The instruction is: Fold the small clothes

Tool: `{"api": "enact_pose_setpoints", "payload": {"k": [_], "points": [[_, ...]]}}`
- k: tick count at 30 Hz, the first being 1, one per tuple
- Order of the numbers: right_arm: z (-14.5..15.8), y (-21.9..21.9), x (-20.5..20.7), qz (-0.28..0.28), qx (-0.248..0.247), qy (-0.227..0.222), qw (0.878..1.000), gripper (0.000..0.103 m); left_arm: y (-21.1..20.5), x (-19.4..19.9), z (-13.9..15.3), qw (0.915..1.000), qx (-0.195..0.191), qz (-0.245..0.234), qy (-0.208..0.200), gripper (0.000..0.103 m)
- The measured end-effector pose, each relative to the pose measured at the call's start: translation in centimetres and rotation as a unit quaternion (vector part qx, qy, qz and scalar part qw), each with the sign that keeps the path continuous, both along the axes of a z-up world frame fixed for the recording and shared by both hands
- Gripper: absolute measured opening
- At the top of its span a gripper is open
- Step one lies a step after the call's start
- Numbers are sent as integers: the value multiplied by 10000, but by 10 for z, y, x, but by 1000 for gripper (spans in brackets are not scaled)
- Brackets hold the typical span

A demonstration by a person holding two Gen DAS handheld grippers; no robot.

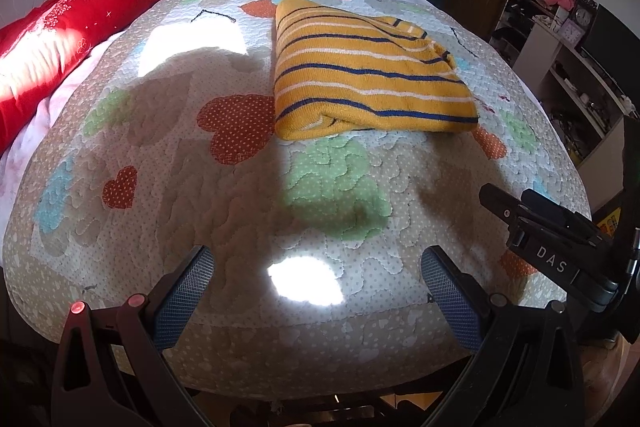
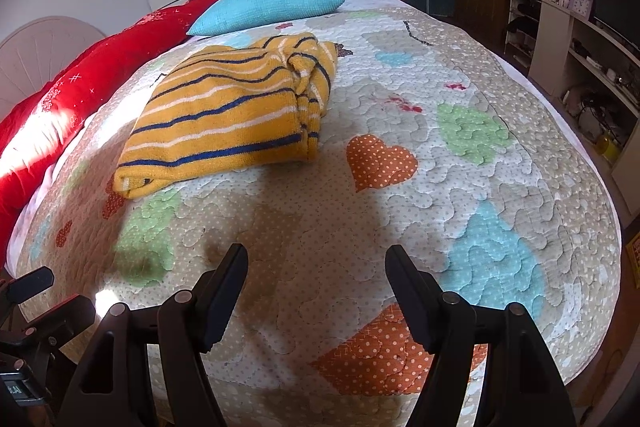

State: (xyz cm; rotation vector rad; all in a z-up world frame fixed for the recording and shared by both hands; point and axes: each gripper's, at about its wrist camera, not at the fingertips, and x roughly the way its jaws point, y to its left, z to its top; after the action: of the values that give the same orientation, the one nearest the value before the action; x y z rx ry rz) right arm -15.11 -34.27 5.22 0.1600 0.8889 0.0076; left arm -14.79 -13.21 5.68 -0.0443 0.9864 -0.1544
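Folded mustard-yellow knit garment with navy and white stripes [image 1: 368,71] on the patchwork quilt [image 1: 240,187], possibly a sweater; left gripper [image 1: 316,267] and right gripper [image 2: 316,263] gape wide, holding nothing.

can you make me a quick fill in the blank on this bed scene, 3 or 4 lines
1. The striped sweater lies ____ on the quilt.
2. Both the left gripper and right gripper are ____ and hold nothing.
3. The pillow beyond the sweater is ____ in colour.
4. The long cushion along the bed's edge is ____.

Missing words: folded; open; blue; red
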Motion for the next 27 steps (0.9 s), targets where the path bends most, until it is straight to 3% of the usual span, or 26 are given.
{"api": "enact_pose_setpoints", "payload": {"k": [27], "points": [[1, -4, 1, -13, -108, -20, 9999, 78, -4, 3, -10, 9998, -9, -62, 213, 103]]}}
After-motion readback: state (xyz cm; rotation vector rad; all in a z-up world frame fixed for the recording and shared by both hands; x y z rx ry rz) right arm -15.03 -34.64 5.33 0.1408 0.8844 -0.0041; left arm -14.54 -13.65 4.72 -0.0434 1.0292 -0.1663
